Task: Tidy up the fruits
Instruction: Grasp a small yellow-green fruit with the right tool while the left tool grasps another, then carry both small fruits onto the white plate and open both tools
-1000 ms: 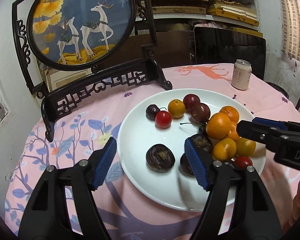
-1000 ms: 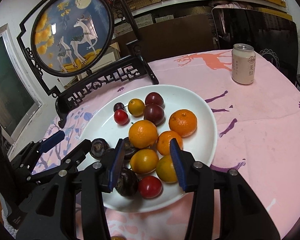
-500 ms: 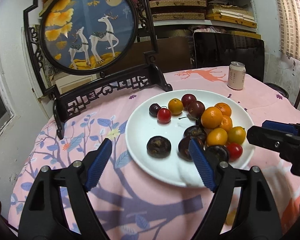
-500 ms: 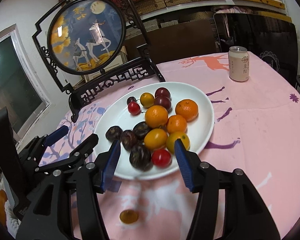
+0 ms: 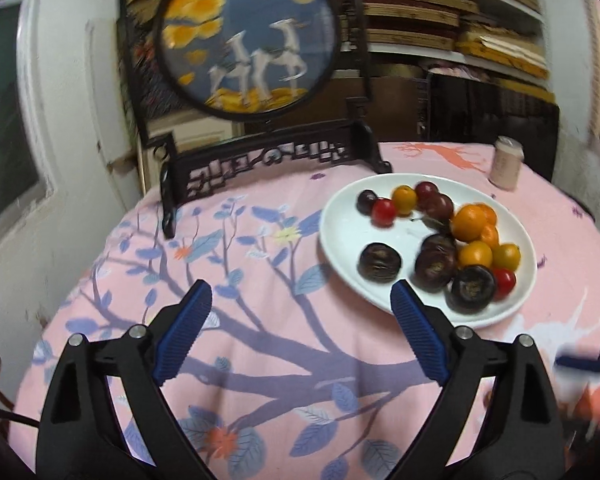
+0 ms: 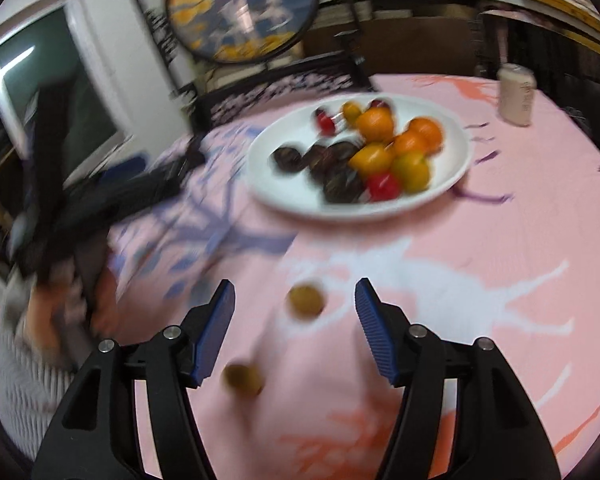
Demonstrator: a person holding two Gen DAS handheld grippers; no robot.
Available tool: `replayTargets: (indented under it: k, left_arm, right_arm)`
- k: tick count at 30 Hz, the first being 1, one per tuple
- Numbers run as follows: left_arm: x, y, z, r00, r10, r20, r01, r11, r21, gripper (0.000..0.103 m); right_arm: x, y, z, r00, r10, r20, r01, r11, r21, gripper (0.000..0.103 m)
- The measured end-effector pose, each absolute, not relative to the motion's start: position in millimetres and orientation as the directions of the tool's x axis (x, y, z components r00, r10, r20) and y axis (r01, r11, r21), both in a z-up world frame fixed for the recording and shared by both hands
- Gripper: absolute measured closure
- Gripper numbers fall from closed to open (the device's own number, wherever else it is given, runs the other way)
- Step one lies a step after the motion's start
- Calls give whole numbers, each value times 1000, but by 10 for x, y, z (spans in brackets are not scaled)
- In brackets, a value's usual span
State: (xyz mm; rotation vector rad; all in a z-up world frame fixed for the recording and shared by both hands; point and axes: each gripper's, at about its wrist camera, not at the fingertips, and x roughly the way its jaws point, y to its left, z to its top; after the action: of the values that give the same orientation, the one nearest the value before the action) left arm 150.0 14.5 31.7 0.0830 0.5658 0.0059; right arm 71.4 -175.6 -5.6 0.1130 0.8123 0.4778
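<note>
Pink floral cloth covers the table [image 5: 260,280]; a round deer screen [image 5: 248,36] stands at the back w/ a drink can [image 5: 507,164] to its right. White plate [image 5: 340,236] holds the fruits: oranges [image 5: 468,222], red tomato [image 5: 384,211], dark round fruits [image 5: 380,262]. Left claw [image 5: 296,336] is spread wide, empty, above cloth just left of the plate. Right claw [image 6: 296,326] is also wide open, nothing gripped, near 2 small yellowish fruits: one [image 6: 306,300] betw. its fingers, the other [image 6: 242,378] closer in. Right-wrist view is blurry.
</note>
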Motion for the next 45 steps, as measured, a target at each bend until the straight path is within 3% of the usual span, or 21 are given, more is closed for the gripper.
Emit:
replayTargets:
  k: [3, 8, 11, 12, 13, 18, 21, 25, 29, 31, 34, 36, 41, 45]
  left_arm:
    - [1503, 198, 330, 842, 14, -540, 11, 999, 42, 10]
    - [1450, 67, 337, 849, -2, -528, 52, 995, 80, 10]
    - [1422, -14, 333, 849, -22, -528, 84, 992, 94, 10]
    - [1415, -32, 331, 848, -27, -529, 91, 991, 96, 10]
    - [1405, -60, 326, 847, -35, -531, 103, 990, 99, 10]
    - [1331, -236, 282, 816, -157, -557, 244, 966, 86, 10]
    - [1236, -403, 240, 784, -239, -573, 354, 930, 97, 10]
    - [1118, -669, 96, 734, -302, -608, 474, 869, 141, 10]
    - [1053, -868, -89, 694, -313, -649, 542, 820, 183, 11]
    - [1035, -914, -151, 680, -314, -663, 558, 808, 189, 16]
    - [1046, -942, -220, 646, -329, -689, 579, 799, 162, 34]
    - [1078, -959, -259, 619, -333, -711, 588, 796, 140, 55]
    - [1119, -1018, -360, 522, -372, -767, 628, 776, 51, 79]
    - [1100, -1051, -363, 535, -362, -764, 617, 785, 61, 79]
  right_arm:
    - [599, -1587, -163, 539, 453, -710, -418, 876, 242, 40]
    - [476, -1351, -264, 520, 400, -755, -475, 870, 134, 40]
    - [432, -1305, -291, 528, 373, -763, -485, 870, 91, 56]
    - [429, -1316, -290, 528, 372, -764, -481, 872, 92, 75]
    - [431, -1351, -288, 530, 372, -762, -475, 875, 97, 78]
    - [451, -1635, -128, 609, 337, -718, -405, 911, 84, 78]
    - [529, -2105, 17, 699, 247, -671, -233, 966, 113, 78]
    - [594, -2722, 82, 739, 232, -633, -61, 958, 280, 78]
    - [577, -2796, 96, 744, 261, -615, -54, 941, 334, 78]
    - [610, -2750, 97, 736, 282, -616, -72, 937, 342, 78]
    - [617, -2739, 116, 730, 293, -617, -81, 934, 347, 78]
    - [605, -2734, 96, 728, 298, -618, -83, 933, 351, 78]
    - [622, -2708, 75, 721, 303, -623, -88, 932, 352, 78]
    - [639, -2713, 49, 716, 301, -630, -82, 932, 352, 78]
